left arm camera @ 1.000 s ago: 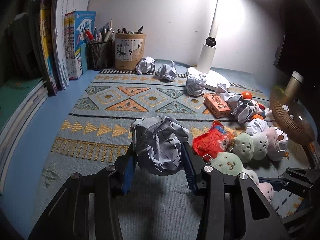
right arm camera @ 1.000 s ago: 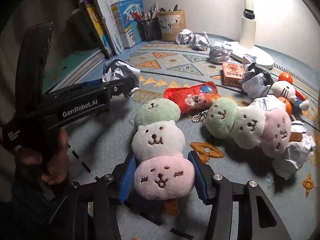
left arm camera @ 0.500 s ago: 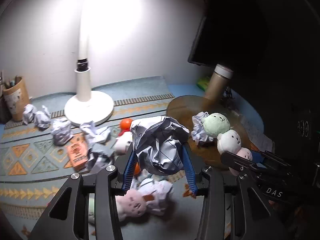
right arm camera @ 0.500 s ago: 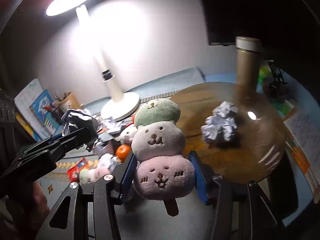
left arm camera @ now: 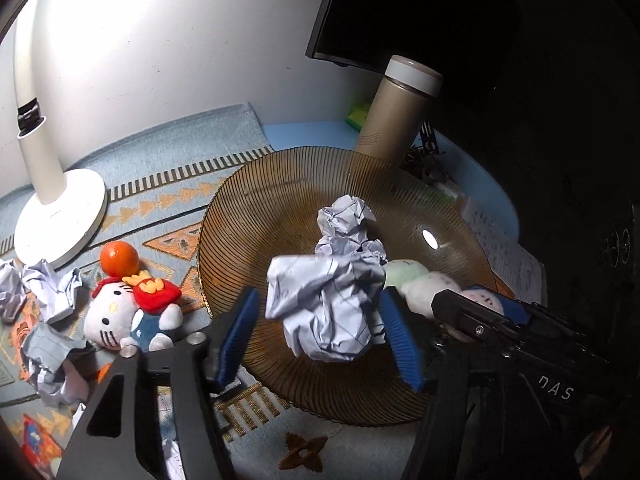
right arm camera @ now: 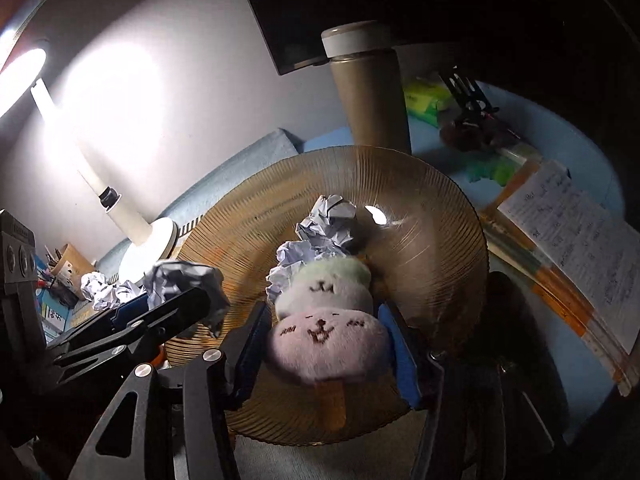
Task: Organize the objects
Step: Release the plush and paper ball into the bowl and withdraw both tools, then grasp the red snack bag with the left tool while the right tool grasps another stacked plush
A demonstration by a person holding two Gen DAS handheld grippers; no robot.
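Note:
An amber ribbed glass plate (left arm camera: 280, 200) (right arm camera: 440, 220) holds crumpled paper balls (left arm camera: 344, 220) (right arm camera: 328, 216). My left gripper (left arm camera: 318, 336) hovers over the plate's near side and its jaws are opening. A crumpled paper ball (left arm camera: 324, 308) (right arm camera: 184, 284) sits between the blue pads, with a clear gap at the left pad. My right gripper (right arm camera: 326, 348) is over the plate, jaws starting to open. Its pads still touch the pink end of a plush dango skewer (right arm camera: 324, 312) (left arm camera: 420, 284), which lies against the papers.
A tan thermos (left arm camera: 400, 108) stands behind the plate under a dark monitor (left arm camera: 400, 12). To the left are the lamp base (left arm camera: 60, 208), an orange (left arm camera: 119, 258), a white cat plush (left arm camera: 120, 316) and loose paper balls (left arm camera: 52, 288). An open notebook (right arm camera: 568, 232) lies to the right.
Both grippers swung right from the cluttered rug to above the plate, carrying their loads. The left pads have spread away from the paper ball. The plush now lies low over the plate.

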